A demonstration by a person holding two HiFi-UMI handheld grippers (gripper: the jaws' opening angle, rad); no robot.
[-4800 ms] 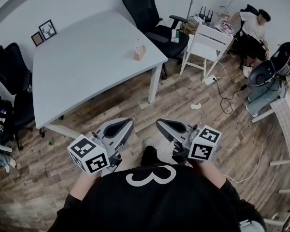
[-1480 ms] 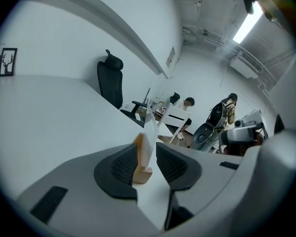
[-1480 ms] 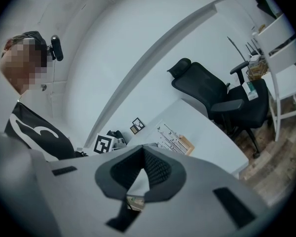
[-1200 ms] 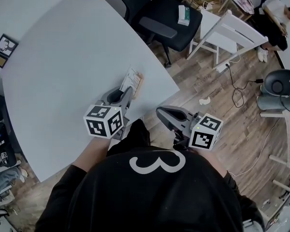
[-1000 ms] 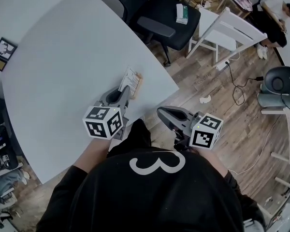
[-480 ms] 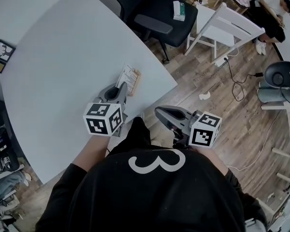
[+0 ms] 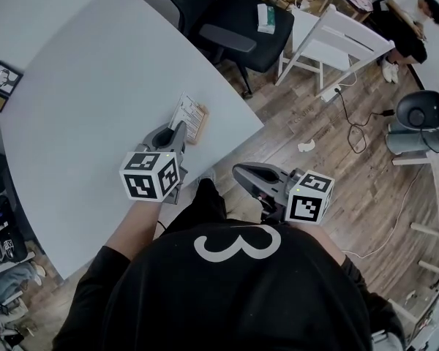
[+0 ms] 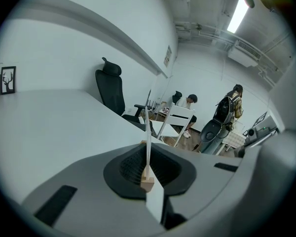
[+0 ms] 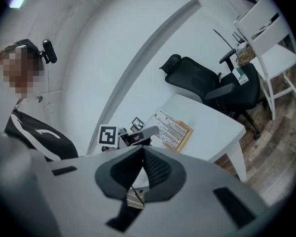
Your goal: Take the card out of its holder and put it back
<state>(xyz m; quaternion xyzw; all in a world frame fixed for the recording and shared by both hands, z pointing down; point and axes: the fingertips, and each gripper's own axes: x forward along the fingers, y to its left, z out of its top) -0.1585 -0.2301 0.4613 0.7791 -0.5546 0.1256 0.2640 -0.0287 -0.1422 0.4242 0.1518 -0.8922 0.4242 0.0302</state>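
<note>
White counter (image 7: 88, 79) is filling the head view's left, with the card (image 7: 185, 110) standing in its wooden holder (image 7: 201, 123) near the corner. The left gripper (image 7: 177, 131) is reaching to it, and its jaws, which have just been closing, are now pinching the card's near edge. The right gripper (image 7: 239, 172) is hovering off the counter above the plank floor (image 7: 314, 181), jaws pressing together on nothing.

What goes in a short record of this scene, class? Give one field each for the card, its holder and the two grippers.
Card: upright in its holder, not yet out
Holder: wooden, near the edge of the white table
Left gripper: jaws have just been closing, now pinching the card's edge
Right gripper: jaws together, empty, apart from the card
</note>
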